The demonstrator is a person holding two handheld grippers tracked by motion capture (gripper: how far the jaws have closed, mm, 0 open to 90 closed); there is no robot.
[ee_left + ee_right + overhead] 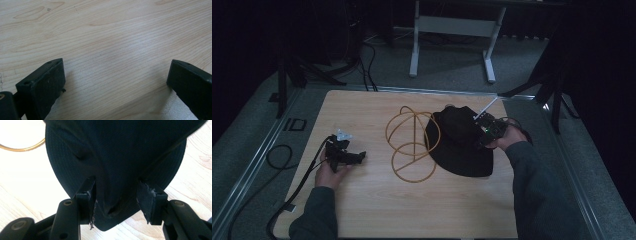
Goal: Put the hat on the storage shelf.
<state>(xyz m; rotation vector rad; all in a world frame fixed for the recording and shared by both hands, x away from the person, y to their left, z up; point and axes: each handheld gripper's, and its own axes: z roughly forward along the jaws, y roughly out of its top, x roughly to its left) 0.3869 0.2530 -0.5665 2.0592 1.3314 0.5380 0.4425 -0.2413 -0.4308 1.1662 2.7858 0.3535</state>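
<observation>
Right gripper (116,200) at 3 o'clock, jaws pinching fold of black hat (459,142). Hat lies on wooden surface (377,200), touching gold wire frame (412,142) at centre. Left gripper (357,158) at 9 o'clock, jaws spread over bare wood.

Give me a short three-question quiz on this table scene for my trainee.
1. True or false: the left gripper holds the black hat.
2. Which lies nearer the gold wire frame: A) the hat, B) the left gripper?
3. Fill in: the right gripper's fingers sit either side of a fold of ____ fabric.

Key: 1 false, its fingers stand apart over the bare wooden table. 2 A, the hat overlaps it. 3 hat.
</observation>
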